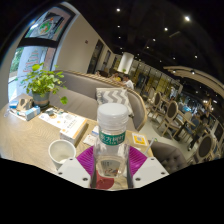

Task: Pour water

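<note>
A clear plastic water bottle (111, 140) with a white cap (111, 113) and a green label stands upright between my gripper's (110, 164) fingers. Both magenta pads (86, 160) press against its sides, so the gripper is shut on it. A white cup (62, 151) stands on the wooden table (30, 135) just to the left of the left finger.
A potted green plant (42, 82) stands at the table's far left, with a book or box (72, 124) beyond the cup. A yellow-and-white card (139, 141) lies to the bottle's right. A sofa with a patterned cushion (118, 96) and several chairs stand beyond the table.
</note>
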